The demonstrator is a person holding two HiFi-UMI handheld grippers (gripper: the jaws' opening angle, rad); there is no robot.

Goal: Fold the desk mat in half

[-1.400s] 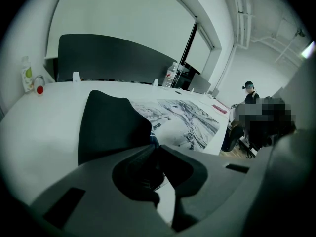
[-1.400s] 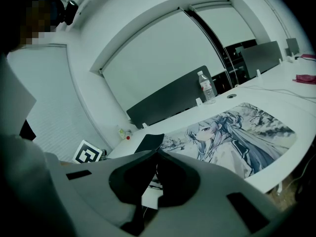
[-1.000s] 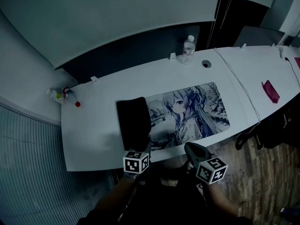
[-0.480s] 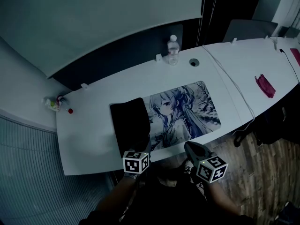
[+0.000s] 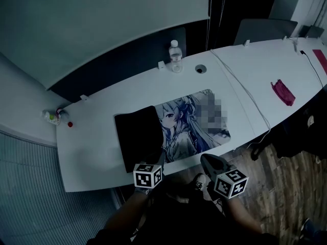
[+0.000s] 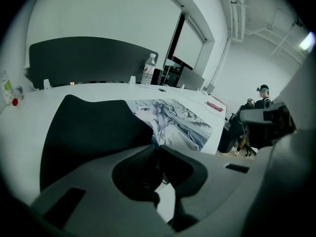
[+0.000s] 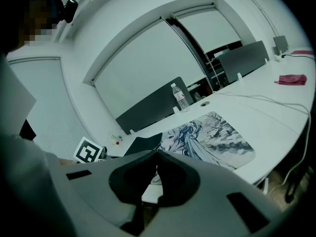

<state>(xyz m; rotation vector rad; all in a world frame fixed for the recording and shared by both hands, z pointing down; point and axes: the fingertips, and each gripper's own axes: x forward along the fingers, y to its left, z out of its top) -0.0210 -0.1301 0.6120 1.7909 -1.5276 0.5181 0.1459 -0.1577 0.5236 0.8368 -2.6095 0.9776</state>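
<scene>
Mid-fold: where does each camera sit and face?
Head view: on the head, steeply down onto the table; left gripper, right gripper, forearms at bottom.
Left gripper view: behind its closed jaws, along the desk mat toward the water bottle.
Right gripper view: behind its closed jaws, off the table's near edge, facing the mat.
All share mat and bottle.

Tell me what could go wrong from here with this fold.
The left gripper appears to pinch only the near corner of the desk mat, so the black folded flap could land skewed. The mat lies close to the near edge of the white desk; pulling could drag it off.
</scene>
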